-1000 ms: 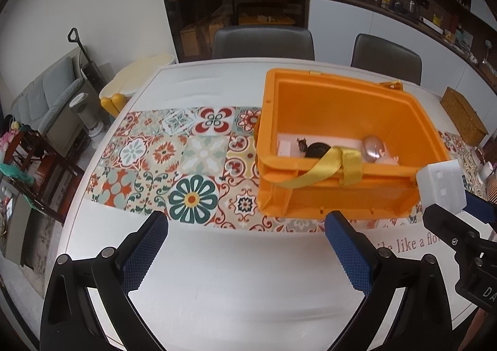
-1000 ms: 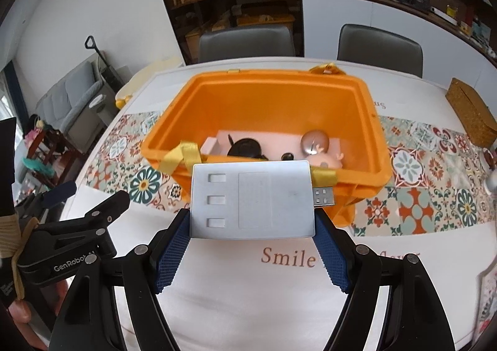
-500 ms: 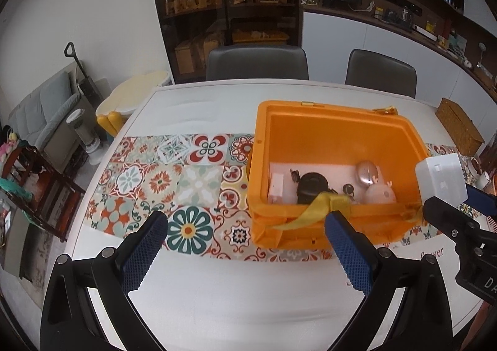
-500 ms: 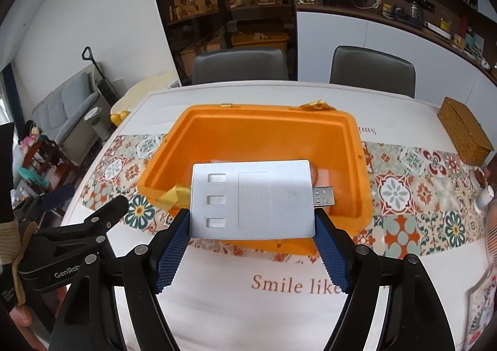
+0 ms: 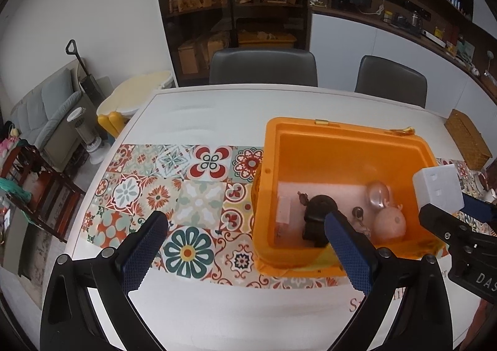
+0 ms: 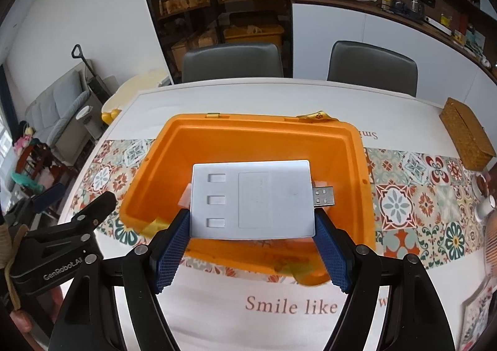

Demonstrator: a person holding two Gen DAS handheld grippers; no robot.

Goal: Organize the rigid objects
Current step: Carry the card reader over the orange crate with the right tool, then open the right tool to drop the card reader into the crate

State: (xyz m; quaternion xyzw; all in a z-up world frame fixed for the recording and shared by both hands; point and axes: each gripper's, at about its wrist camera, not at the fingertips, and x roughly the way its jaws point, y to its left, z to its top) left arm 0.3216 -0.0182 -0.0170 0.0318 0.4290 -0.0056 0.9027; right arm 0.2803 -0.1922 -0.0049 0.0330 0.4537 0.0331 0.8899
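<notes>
A flat white device with a USB plug is clamped between the blue pads of my right gripper, which holds it above the open orange bin. The same device shows at the right edge of the left wrist view, over the bin's right rim. Inside the bin lie a black round object, a pink pig-like toy, a shiny pink egg shape and a small white piece. My left gripper stands open and empty in front of the bin's near left corner.
The bin sits on a white table with a patterned tile runner. A woven brown box lies at the far right. Two grey chairs stand behind the table. A yellow strap hangs over the bin's near rim.
Both grippers have risen and moved forward toward the bin. The white device now hangs over the bin's inside rather than in front of its near wall. More of the bin's contents show.
</notes>
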